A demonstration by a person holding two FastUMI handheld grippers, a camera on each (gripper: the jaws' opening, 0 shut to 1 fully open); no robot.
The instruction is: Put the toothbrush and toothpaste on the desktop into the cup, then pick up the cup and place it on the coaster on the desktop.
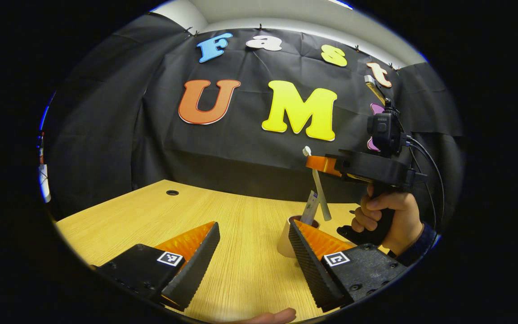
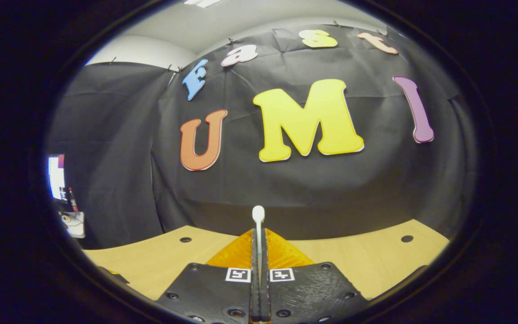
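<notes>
A pale cup [image 1: 286,240] stands on the wooden desktop [image 1: 241,270], partly hidden behind one finger of my left gripper [image 1: 253,227], which is open and empty. A toothpaste tube [image 1: 309,208] leans out of the cup. The right gripper [image 1: 314,164], held by a hand [image 1: 387,220], hovers above the cup and is shut on a white toothbrush [image 1: 319,189] that hangs nearly upright, its lower end by the cup's rim. In the right gripper view my right gripper [image 2: 259,234] pinches the toothbrush [image 2: 258,216], whose head sticks up past the fingertips.
The desktop [image 2: 376,261] runs back to the black cloth wall. It has small round holes [image 1: 172,192] near its far edge. A person's fingertip [image 1: 277,317] shows at the near edge. A shelf with small items [image 2: 68,216] stands off to the left.
</notes>
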